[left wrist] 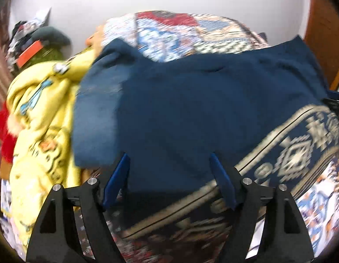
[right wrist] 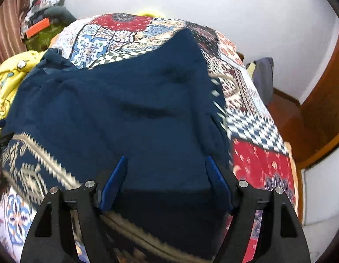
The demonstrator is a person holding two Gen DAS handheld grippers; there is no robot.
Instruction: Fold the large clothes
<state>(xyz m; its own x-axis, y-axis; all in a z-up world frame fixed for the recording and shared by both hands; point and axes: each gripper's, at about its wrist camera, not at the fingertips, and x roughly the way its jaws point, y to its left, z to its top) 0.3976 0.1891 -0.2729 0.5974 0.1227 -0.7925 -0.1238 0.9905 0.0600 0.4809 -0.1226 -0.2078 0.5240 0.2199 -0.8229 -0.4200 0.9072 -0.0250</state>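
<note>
A large dark blue garment (left wrist: 191,98) (right wrist: 125,109) lies spread over the bed, with a beige patterned border (left wrist: 296,153) (right wrist: 27,164) along its near edge. My left gripper (left wrist: 169,156) hovers over the garment's near left part, its blue fingers (left wrist: 116,179) wide apart and pressing on nothing. My right gripper (right wrist: 166,160) is over the near right part of the same cloth, close to its right edge. Its fingers (right wrist: 217,182) also stand wide apart, with only flat cloth showing beyond them. Both views are blurred.
A patchwork bedspread (left wrist: 191,28) (right wrist: 257,164) covers the bed. A crumpled yellow garment (left wrist: 38,109) (right wrist: 11,76) and something red (left wrist: 5,135) lie at the left. Piled clutter (left wrist: 38,37) (right wrist: 42,22) sits at the back left, a wooden door (right wrist: 322,109) to the right.
</note>
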